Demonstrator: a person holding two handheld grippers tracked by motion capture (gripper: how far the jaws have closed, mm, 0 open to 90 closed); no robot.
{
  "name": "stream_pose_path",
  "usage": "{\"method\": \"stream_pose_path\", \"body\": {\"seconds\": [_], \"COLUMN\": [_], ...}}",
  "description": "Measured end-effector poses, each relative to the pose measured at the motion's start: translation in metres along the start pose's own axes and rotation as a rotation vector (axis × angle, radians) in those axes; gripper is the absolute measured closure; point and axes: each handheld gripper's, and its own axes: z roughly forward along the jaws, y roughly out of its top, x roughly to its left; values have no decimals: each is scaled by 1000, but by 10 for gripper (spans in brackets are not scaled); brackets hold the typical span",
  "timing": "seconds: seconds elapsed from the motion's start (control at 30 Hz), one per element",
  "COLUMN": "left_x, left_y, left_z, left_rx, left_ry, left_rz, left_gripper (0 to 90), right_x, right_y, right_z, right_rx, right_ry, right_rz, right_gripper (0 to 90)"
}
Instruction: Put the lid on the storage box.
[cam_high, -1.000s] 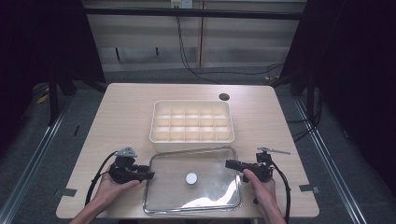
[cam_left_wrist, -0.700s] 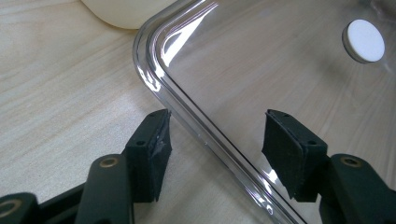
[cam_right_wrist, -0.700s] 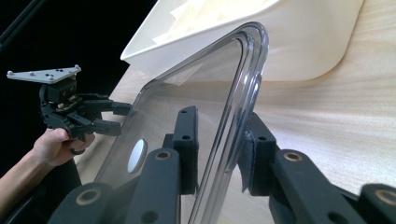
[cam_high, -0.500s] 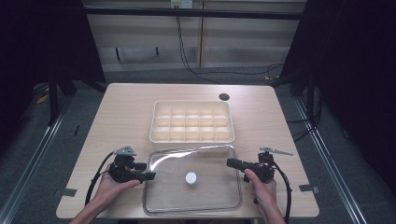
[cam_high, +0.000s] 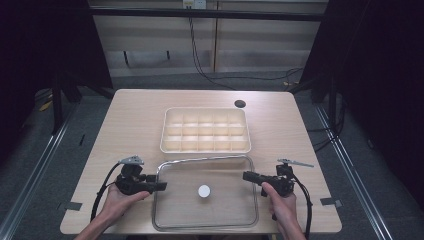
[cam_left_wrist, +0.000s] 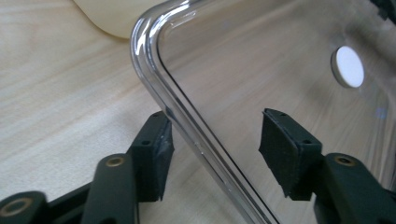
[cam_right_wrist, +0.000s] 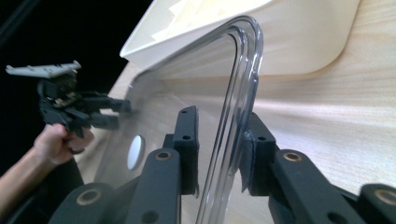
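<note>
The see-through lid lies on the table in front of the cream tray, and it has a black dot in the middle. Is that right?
Not quite. The dot in the middle of the clear lid is white, not black, as the high view shows. The rest holds: the lid lies on the table in front of the cream compartment tray.

Cream compartment tray (cam_high: 206, 130) on table (cam_high: 130, 120)
</note>
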Motion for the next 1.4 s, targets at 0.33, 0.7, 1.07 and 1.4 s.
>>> {"method": "stream_pose_path", "body": {"seconds": [0.33, 0.7, 1.07, 1.4], "left_x": [1, -3, -3, -6], "left_y": [3, 6, 10, 16], "left_z": [-7, -13, -20, -26], "left_rx": [-28, -66, -99, -138], "left_ry": [-22, -40, -58, -49], "left_rz": [3, 18, 30, 44], "left_gripper": [514, 554, 584, 611], "right_x": [2, 4, 9, 13], "right_y": [1, 3, 7, 11], "right_z": [2, 3, 8, 9], "right_rx": [16, 17, -3, -40], "right_ry": [-29, -64, -83, -82], "right_rz": [-23, -58, -85, -99], "right_gripper": [692, 648, 626, 619]}}
